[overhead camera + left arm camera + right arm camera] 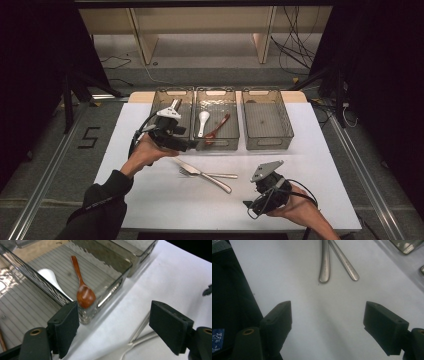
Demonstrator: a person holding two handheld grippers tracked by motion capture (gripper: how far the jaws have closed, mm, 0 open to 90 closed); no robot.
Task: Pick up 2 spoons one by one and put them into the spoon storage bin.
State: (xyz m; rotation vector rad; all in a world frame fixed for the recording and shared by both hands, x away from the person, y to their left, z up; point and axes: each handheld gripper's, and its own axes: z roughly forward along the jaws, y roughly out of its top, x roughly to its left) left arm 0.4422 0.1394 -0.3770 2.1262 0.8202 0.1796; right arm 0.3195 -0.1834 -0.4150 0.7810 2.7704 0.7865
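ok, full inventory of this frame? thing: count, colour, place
bins: 3, clear smoky plastic, row at far side of mat
white spoon: 1, white, middle bin
wooden spoon: 1, red-brown, middle bin, beside white spoon
knife: 1, silver, mat centre, crossing fork
fork: 1, silver, mat centre
mat: 1, white, on table
left tool: 1, black, jaws open, empty, at near edge of bins
right tool: 1, black, jaws open, empty, over mat near right
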